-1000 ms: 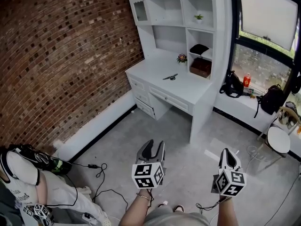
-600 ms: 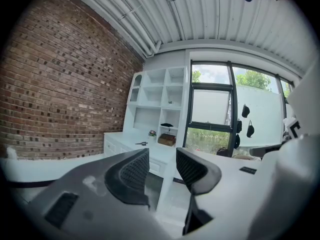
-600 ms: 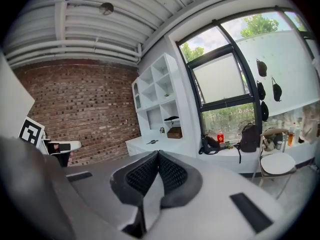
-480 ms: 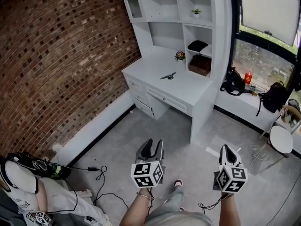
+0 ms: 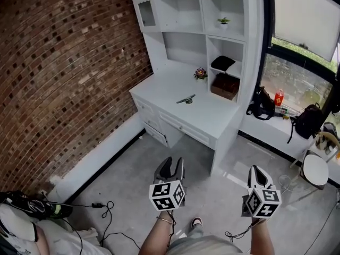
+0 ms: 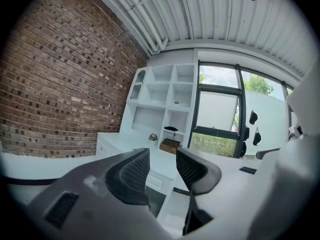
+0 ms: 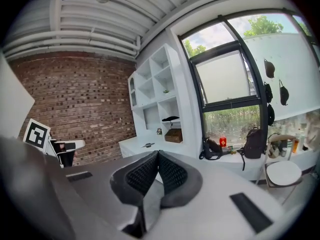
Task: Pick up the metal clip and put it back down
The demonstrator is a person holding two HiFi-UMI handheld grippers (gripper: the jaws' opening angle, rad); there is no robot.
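Head view: the metal clip [image 5: 186,99] lies on the top of the white desk [image 5: 212,116], near its middle, well apart from both grippers and ahead of them across the bare floor; its long axis runs on a slant, low at the left and rising to the right. The left gripper [image 5: 170,165] sits almost straight below the clip in this view and the right gripper [image 5: 256,173] is off to the side, so the left looks the nearer.

Left gripper view: the ribbed jaws stand apart with nothing between them; the desk shows beyond, but the clip cannot be made out.

Right gripper view: the jaws are pressed together, empty; the clip [image 7: 147,145] shows small on the desk, far off, just left of the jaw line.
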